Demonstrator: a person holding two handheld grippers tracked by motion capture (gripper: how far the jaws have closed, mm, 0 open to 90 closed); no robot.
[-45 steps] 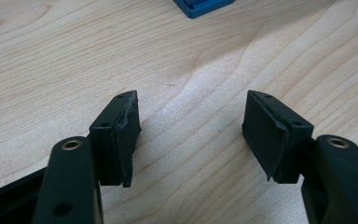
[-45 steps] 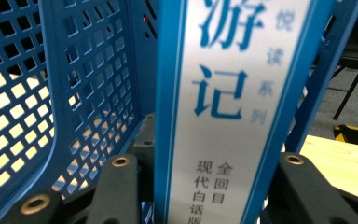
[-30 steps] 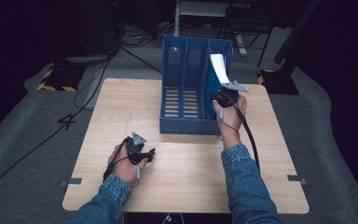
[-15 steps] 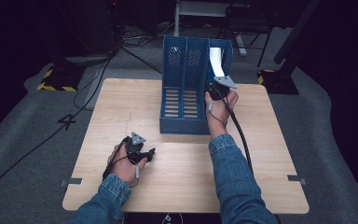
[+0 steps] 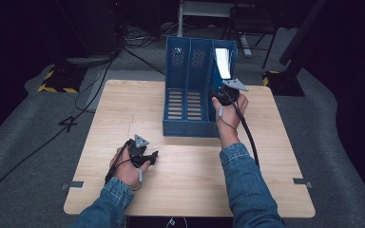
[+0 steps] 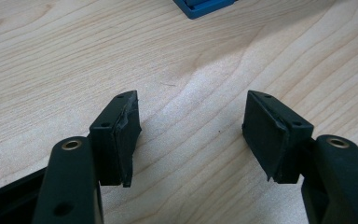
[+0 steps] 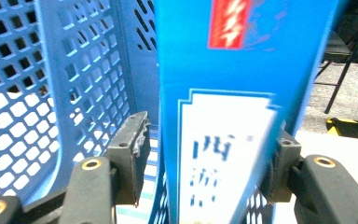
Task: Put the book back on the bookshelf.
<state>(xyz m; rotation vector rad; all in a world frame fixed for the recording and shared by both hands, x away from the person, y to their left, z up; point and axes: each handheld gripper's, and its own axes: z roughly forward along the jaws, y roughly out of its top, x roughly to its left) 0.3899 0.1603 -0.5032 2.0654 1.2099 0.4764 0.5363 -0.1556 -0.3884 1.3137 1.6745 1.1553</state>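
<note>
A blue three-slot file rack (image 5: pixel 190 90) stands at the back middle of the wooden table (image 5: pixel 123 104). A blue book with a white panel (image 5: pixel 222 61) stands in its right-hand slot and sticks out of the top. My right gripper (image 5: pixel 223 92) is at the front of that slot. In the right gripper view the book (image 7: pixel 233 70) sits blurred between the spread jaws, with a small gap at the left pad (image 7: pixel 133 149), so the gripper (image 7: pixel 209 154) is open. The perforated rack wall (image 7: pixel 51 84) is to its left. My left gripper (image 5: pixel 145 154) rests low over bare table, open (image 6: pixel 191 130) and holding nothing.
A corner of the rack (image 6: pixel 205 7) shows ahead of the left gripper. Cables (image 5: pixel 100 80) trail over the grey floor behind the table, and a yellow-black striped base (image 5: pixel 54 80) sits at the far left. Bare wood lies left of and in front of the rack.
My right hand has moved left and forward with the book, which now stands straighter and deeper in the rack's right-hand slot. The left gripper has stayed put.
</note>
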